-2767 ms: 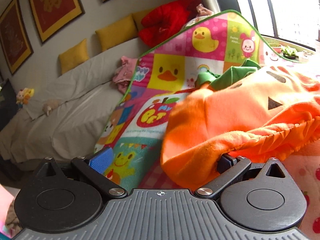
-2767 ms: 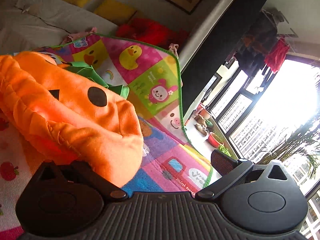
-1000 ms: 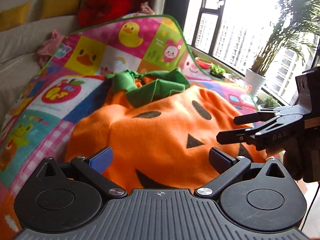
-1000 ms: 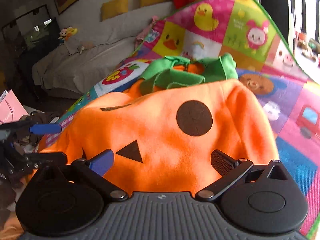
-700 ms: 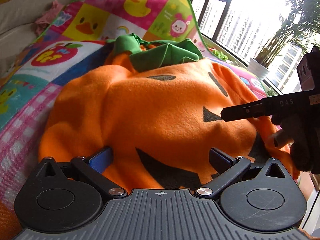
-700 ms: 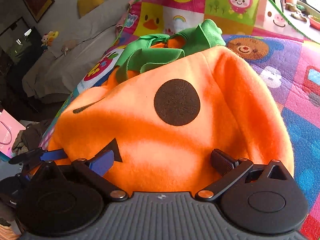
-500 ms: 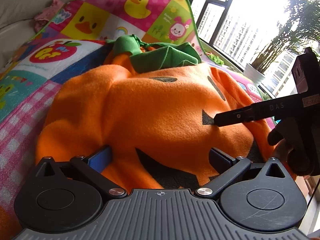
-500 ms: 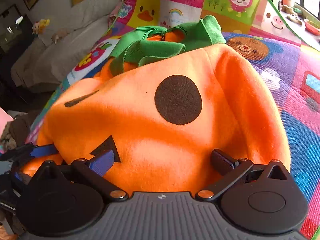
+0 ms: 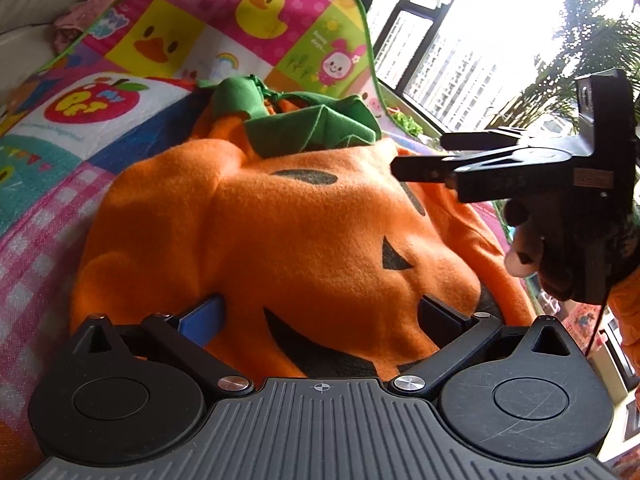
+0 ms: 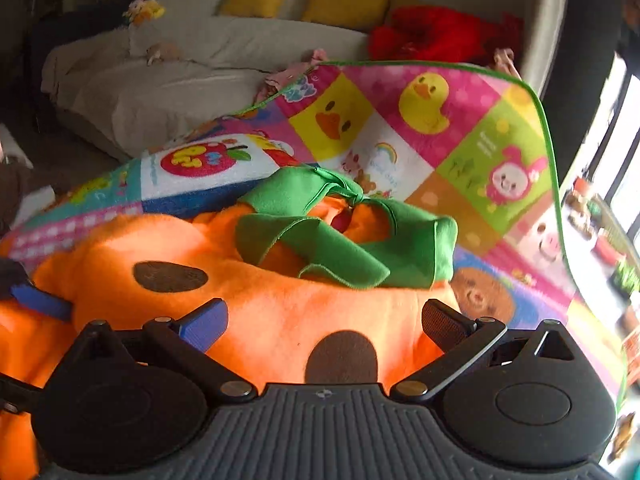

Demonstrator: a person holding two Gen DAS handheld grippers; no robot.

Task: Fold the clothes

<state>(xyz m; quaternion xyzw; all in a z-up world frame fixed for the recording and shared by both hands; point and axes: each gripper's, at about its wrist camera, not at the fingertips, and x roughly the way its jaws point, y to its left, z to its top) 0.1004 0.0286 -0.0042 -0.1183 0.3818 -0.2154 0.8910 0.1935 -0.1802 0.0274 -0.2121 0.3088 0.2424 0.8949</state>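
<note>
An orange pumpkin costume (image 9: 296,236) with black face shapes and a green collar (image 9: 308,128) lies on a colourful cartoon play mat (image 9: 168,52). My left gripper (image 9: 320,314) is open, its fingers spread over the costume's near edge. My right gripper (image 10: 324,320) is open too, low over the costume (image 10: 280,312) near a dark round patch. The right gripper also shows in the left wrist view (image 9: 424,156), hovering above the costume's right side. The left gripper's blue fingertip (image 10: 36,298) shows at the left of the right wrist view.
A grey sofa (image 10: 160,92) with yellow cushions (image 10: 344,4) and a red plush heap (image 10: 432,36) stands behind the mat. Tall windows (image 9: 452,64) with potted plants are to the right. The mat's green edge (image 10: 548,152) ends near the window sill.
Both grippers let go of the costume and laid it flat on the mat. Over the last half second the right gripper lifted and swung toward the collar; the left gripper stayed low at the near edge.
</note>
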